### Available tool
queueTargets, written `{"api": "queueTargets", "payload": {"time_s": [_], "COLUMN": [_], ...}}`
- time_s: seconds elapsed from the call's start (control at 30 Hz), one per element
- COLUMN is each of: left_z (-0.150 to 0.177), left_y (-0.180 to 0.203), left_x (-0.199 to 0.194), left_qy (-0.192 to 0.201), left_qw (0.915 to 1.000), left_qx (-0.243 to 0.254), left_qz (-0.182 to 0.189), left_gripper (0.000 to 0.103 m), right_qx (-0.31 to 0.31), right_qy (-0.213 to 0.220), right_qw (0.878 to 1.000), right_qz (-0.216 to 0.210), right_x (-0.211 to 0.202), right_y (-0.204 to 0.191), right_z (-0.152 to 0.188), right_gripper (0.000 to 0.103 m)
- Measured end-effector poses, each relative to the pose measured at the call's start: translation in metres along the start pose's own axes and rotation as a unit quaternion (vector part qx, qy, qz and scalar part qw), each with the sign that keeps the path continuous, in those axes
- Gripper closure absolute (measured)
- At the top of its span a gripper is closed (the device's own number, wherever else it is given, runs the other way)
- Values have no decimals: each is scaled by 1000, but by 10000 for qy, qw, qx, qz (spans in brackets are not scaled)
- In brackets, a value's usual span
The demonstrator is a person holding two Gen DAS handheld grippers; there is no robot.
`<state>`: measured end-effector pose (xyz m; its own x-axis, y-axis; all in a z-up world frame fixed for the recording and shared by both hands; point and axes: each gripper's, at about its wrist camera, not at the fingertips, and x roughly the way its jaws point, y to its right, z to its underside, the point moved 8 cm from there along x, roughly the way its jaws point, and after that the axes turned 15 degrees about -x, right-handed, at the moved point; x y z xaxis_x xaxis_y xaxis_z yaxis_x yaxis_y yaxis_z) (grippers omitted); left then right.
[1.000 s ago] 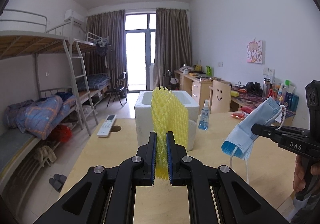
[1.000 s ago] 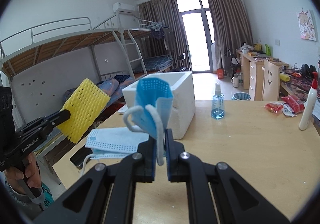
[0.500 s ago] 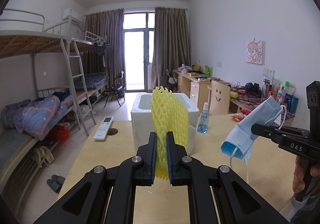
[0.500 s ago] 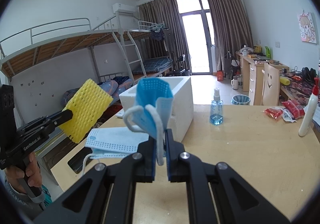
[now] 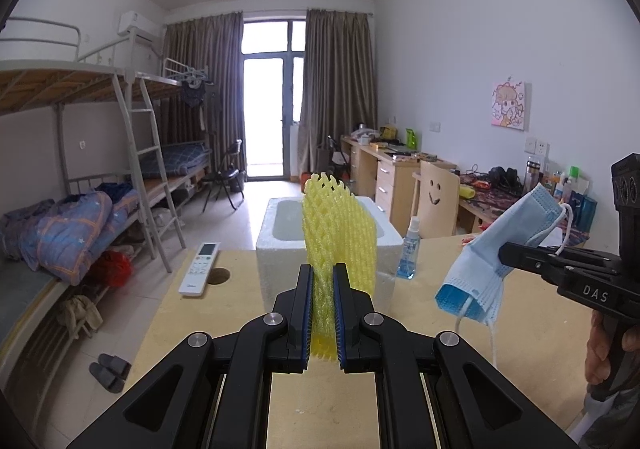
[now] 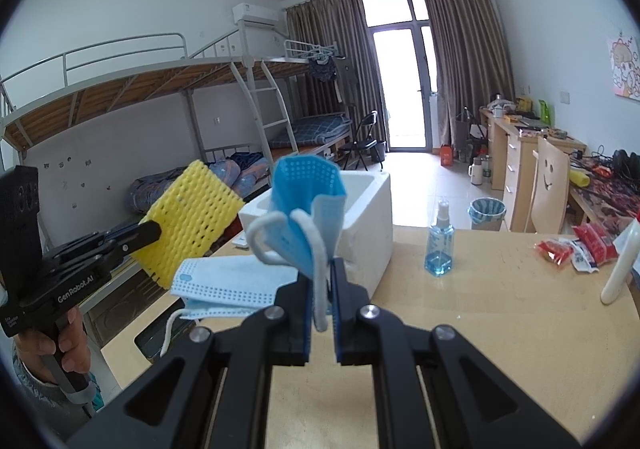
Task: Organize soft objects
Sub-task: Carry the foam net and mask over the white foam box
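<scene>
Your work surface is the light wooden tabletop (image 5: 240, 289). On it, at the far side, stands the white rectangular foam box (image 5: 280, 249), open at the top.

Your left gripper (image 5: 322, 313) is clenched on the yellow foam mesh sleeve (image 5: 340, 233). The sleeve stands upright between the blue pads, its lower end pinched, its upper part rising in front of the box in the left wrist view. In the right wrist view the same sleeve (image 6: 192, 217) is held in the air at the left edge of the table, clear of the surface.

Your right gripper (image 6: 322, 305) is clenched on the folded light blue pleated face mask (image 6: 308, 209). The mask rises above the pads, with one white ear loop (image 6: 276, 237) hanging across the front. In the left wrist view this mask (image 5: 496, 253) is held above the tabletop to the right of the box, apart from it.

Further light blue face masks (image 6: 228, 285) lie flat in a stack on the table, left of the right gripper and near the box.

A small clear spray bottle with blue liquid (image 6: 440, 245) stands upright just right of the box. A white remote control (image 5: 200, 269) lies left of the box, beside a round hole in the tabletop (image 5: 218, 275).
</scene>
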<state>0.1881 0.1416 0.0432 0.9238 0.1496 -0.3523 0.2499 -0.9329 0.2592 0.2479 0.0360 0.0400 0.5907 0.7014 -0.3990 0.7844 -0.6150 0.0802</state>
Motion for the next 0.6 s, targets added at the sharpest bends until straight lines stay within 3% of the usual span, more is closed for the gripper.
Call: {"api": "queueTargets", "payload": {"time_s": [0.6], "left_z": [-36], "left_y": [-2], "left_x": [41], "left_qy": [-6], "left_qw": [10000], "left_qx": [68], "left_qz": [-34], "left_gripper": [93], "right_qx": [-136], "right_qy": [-90], "right_qw": [9999], "right_qz": [20], "right_x": [34], "right_y": [17], "right_z": [-24], "right_gripper": [92]}}
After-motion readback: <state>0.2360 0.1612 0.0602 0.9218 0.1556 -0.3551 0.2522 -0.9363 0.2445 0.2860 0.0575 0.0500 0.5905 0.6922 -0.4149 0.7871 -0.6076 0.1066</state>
